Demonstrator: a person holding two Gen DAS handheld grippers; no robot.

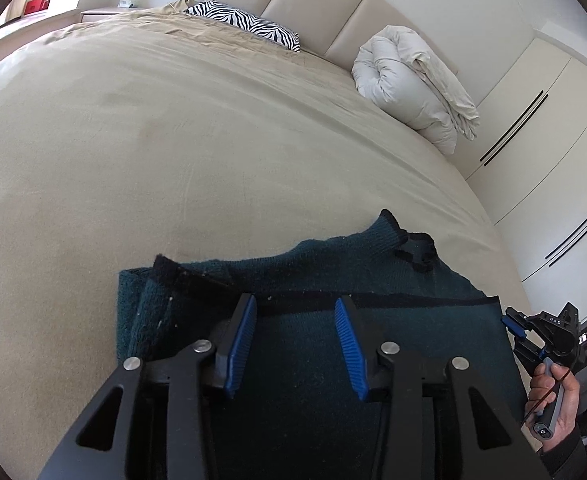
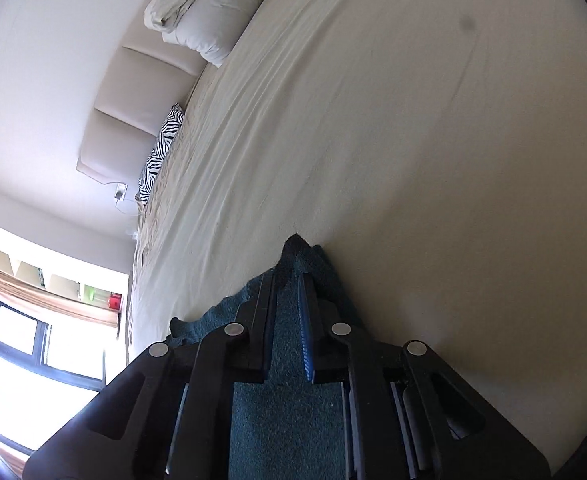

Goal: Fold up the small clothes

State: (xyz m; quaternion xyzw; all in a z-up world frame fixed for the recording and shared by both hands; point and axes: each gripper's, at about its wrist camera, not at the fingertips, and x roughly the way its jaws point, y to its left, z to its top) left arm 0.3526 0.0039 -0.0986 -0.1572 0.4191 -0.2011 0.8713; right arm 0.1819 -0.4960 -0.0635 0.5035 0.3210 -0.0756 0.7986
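A dark teal knit sweater [image 1: 313,264] with black trim lies partly folded on the beige bed [image 1: 173,140]. My left gripper [image 1: 295,300] hovers over its middle, near a black stripe. Its blue pads stand apart and nothing is pinched between them. At the sweater's right edge a hand holds my right gripper [image 1: 511,320]. In the right wrist view, the right gripper [image 2: 288,276] has its fingers nearly together, with a bunched ridge of the sweater [image 2: 285,420] clamped between them. The cloth rises to a point just past the tips.
A rolled white duvet [image 1: 409,80] and a zebra-print pillow [image 1: 245,20] lie by the padded headboard. White wardrobe doors [image 1: 533,140] stand past the bed's right side. A window [image 2: 33,360] shows in the right wrist view. Bare sheet stretches beyond the sweater.
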